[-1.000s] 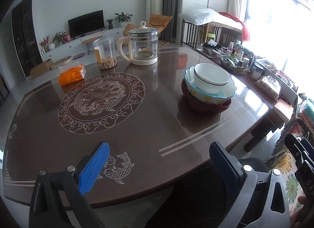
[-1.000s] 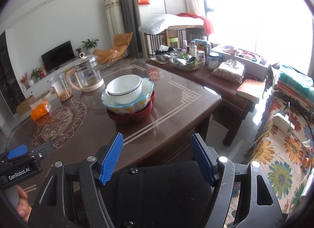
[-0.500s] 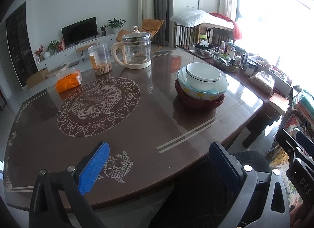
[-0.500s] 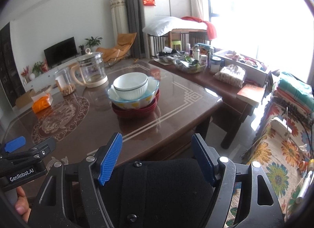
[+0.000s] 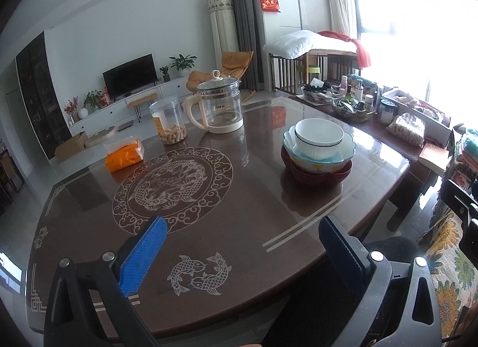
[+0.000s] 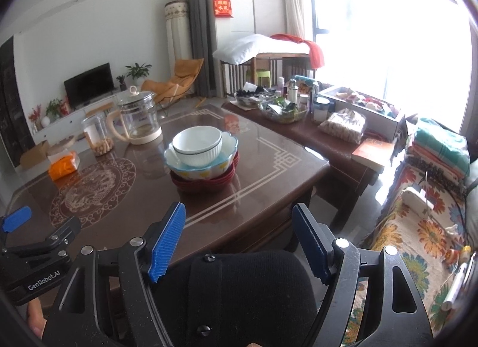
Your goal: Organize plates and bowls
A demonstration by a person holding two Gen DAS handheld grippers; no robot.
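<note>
A white bowl (image 5: 318,137) sits nested in a light blue scalloped bowl (image 5: 346,151), stacked on dark red plates (image 5: 316,174) on the brown table (image 5: 239,212). The stack also shows in the right wrist view, with the white bowl (image 6: 197,145) on top and red plates (image 6: 206,182) below. My left gripper (image 5: 242,245) is open and empty, held back over the table's near edge. My right gripper (image 6: 239,235) is open and empty, above a black chair back (image 6: 239,293), well short of the stack.
A glass kettle (image 5: 219,108), a clear jar (image 5: 168,124) and an orange tissue pack (image 5: 124,156) stand at the table's far side. A cluttered side table (image 6: 328,126) and a floral-covered sofa (image 6: 418,227) lie to the right.
Both grippers have drawn back and risen a little, so the table and the bowl stack look smaller and farther. The jaws stayed open. The stack has not moved.
</note>
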